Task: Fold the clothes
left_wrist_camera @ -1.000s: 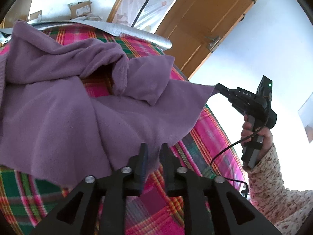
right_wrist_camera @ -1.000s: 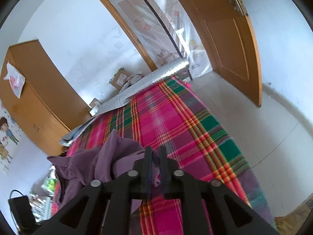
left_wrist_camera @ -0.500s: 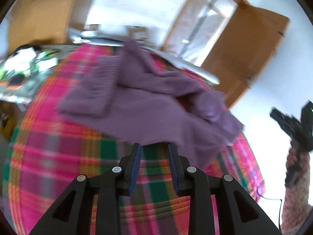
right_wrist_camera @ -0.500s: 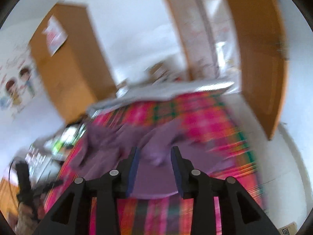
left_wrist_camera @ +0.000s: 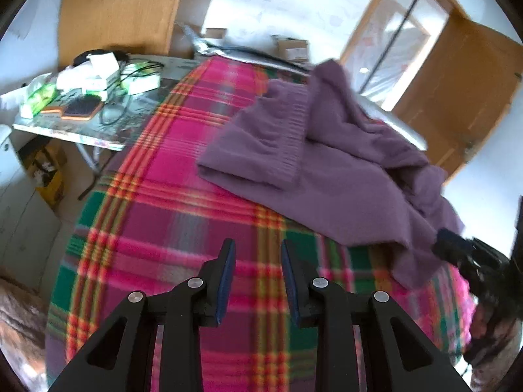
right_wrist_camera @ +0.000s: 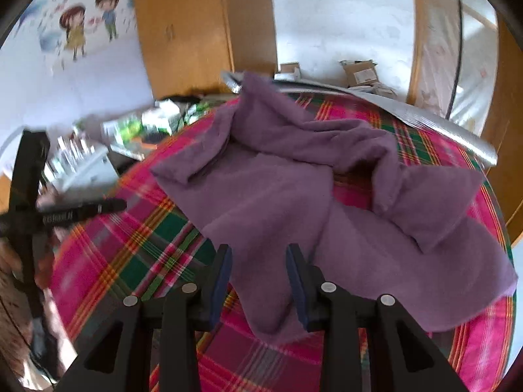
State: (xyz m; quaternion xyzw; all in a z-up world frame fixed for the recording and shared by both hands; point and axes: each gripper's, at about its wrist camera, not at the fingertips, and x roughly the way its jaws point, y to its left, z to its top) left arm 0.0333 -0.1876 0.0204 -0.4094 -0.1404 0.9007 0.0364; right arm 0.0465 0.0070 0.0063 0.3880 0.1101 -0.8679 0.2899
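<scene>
Purple sweater (left_wrist_camera: 330,170) crumpled on plaid blanket (left_wrist_camera: 183,215). Left gripper (left_wrist_camera: 258,258) fingers apart, empty, short of sweater. Right gripper (right_wrist_camera: 258,261) fingers apart over sweater hem; only right view shows cartoon wall sticker (right_wrist_camera: 88,23).

White walls, daylight. Wooden wardrobe (left_wrist_camera: 117,13) against far wall; wooden door (left_wrist_camera: 457,98) open at right beside glass sliding door (left_wrist_camera: 398,32). Cluttered side table (left_wrist_camera: 81,98) with boxes and cables left of the plaid blanket (left_wrist_camera: 183,196). Cardboard boxes (right_wrist_camera: 359,72) on floor by wall. Cartoon wall sticker (right_wrist_camera: 88,23) of two children.
</scene>
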